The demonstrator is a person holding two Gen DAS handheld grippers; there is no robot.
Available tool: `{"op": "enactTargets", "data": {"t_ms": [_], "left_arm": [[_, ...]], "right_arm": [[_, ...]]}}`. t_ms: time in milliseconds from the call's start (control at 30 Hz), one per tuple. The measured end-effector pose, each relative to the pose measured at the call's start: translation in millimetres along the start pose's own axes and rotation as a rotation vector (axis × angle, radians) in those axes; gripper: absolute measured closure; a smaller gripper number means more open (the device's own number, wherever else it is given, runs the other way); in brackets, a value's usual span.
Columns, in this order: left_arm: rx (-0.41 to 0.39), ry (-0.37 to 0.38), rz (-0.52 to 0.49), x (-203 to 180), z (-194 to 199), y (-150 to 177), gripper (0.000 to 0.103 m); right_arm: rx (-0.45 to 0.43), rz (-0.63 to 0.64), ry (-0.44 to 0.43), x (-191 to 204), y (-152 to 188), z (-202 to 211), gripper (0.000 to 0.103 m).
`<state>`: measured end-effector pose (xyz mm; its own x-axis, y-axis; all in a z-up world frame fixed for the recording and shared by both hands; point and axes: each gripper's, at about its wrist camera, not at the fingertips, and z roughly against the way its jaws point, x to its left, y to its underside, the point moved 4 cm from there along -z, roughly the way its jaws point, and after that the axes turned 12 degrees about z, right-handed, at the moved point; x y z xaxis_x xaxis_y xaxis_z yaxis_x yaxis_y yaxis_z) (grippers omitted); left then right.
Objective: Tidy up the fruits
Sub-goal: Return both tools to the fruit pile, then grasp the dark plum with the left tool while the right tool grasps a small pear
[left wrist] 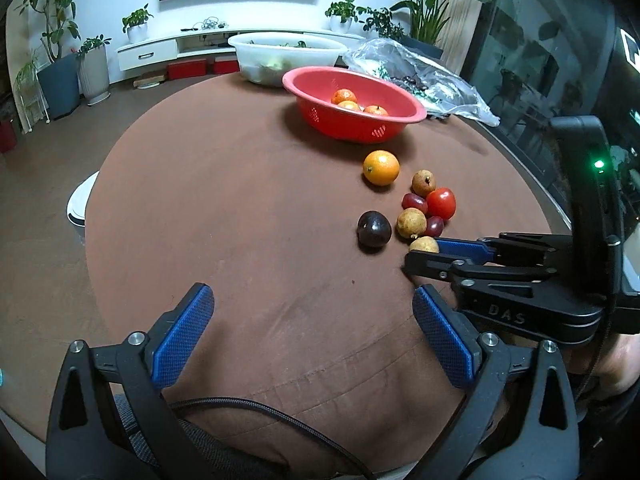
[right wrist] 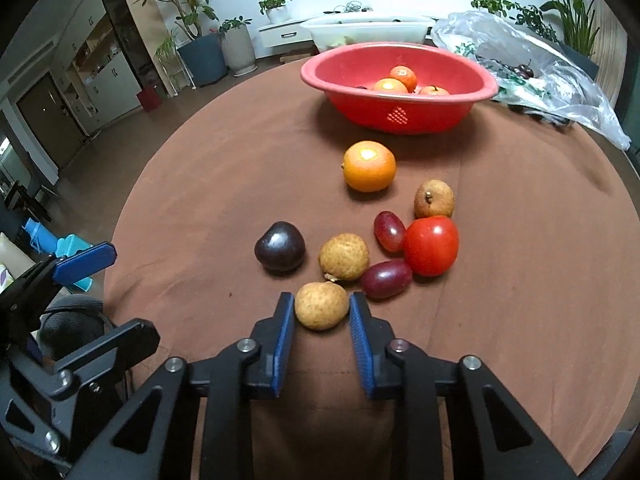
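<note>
right claw (right wrist: 322, 312), marked "das", pinches a tan longan (right wrist: 320, 306).

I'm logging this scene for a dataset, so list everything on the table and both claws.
Red basin: one, far middle of the table, holding at least three orange fruits.
White basin: one, behind the red one.
Clear plastic bag: one, far right, dark cherries inside.
Orange: one, in front of the red basin.
Longans: three, tan, in the loose cluster.
Grapes: two, dark red, beside the tomato.
Tomato: one, red, right of the cluster.
Dark plum: one, left of the cluster.
Brown tablecloth: one, covers the round table.
Left claw: open, empty, near edge.
Right claw: pads on either side of the nearest longan, contact unclear.
</note>
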<state>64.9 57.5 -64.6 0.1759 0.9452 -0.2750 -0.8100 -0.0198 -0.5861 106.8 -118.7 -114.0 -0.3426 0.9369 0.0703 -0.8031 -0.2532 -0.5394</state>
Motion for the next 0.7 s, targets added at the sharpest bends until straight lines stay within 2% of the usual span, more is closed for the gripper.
{"op": "enactTargets", "data": {"t_ms": [233,500,567,667,700], "left_arm": [[0.025,0.006,-0.057,-12,-14,-11,0.002],[0.069,-0.024,-0.211,-44,-52,-39,0.004],[0.101,-0.022,-0.252,-50,-63,-41,0.022],[0.146,-0.023,-0.302,-56,-78,-40,0.038],[0.156,-0.024,-0.313,-58,-81,-41,0.040]], "right_arm": [[-0.023,-0.025,-0.008,-11,12,19,0.072],[-0.048,-0.083,-0.011,-33,21,35,0.072],[-0.050,-0.092,-0.012,-37,23,36,0.072],[-0.054,-0.100,-0.018,-40,26,37,0.072],[-0.056,-0.103,-0.020,-41,26,37,0.072]]}}
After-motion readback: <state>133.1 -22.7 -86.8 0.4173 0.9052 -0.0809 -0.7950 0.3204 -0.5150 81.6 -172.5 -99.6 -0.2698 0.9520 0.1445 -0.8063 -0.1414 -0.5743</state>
